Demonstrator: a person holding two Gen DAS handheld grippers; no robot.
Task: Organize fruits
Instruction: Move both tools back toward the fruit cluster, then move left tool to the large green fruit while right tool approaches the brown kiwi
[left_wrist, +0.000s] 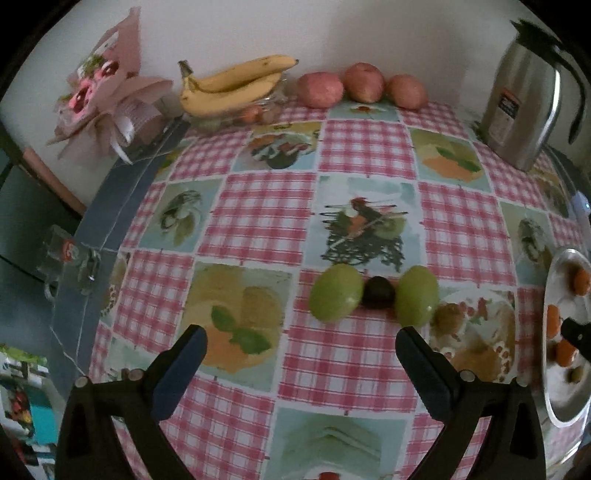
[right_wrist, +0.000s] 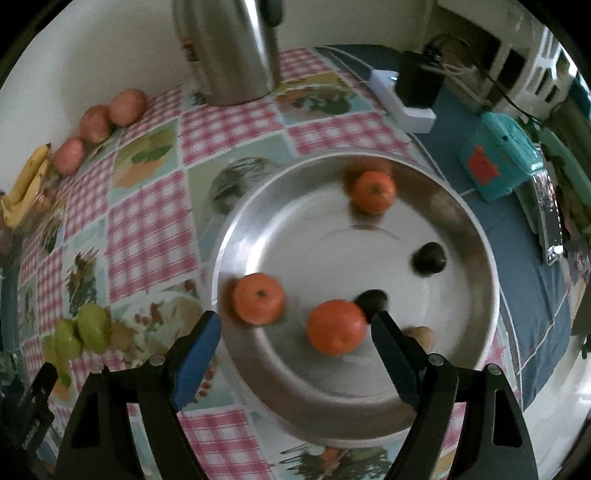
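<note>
My left gripper (left_wrist: 301, 334) stands wide open just above the checked tablecloth, nothing between its fingers. Just beyond it lie two green fruits (left_wrist: 336, 291) (left_wrist: 417, 295) with a dark plum (left_wrist: 378, 291) wedged between them, and a brown kiwi (left_wrist: 448, 317) to their right. My right gripper (right_wrist: 295, 321) hangs open over the metal plate (right_wrist: 332, 398). The plate holds three oranges (right_wrist: 336, 326) (right_wrist: 258, 297) (right_wrist: 373, 190), two dark plums (right_wrist: 428, 258) (right_wrist: 373, 301) and a kiwi (right_wrist: 419, 336) partly behind the right finger. The nearest orange lies low between the fingers, untouched.
Bananas (left_wrist: 232, 83) on a glass dish and three apples (left_wrist: 364, 81) line the back wall. A steel kettle (left_wrist: 524, 99) stands at the back right, a pink bouquet (left_wrist: 103, 96) at the back left. A power strip (right_wrist: 402, 99) and a teal box (right_wrist: 498, 158) sit beyond the plate.
</note>
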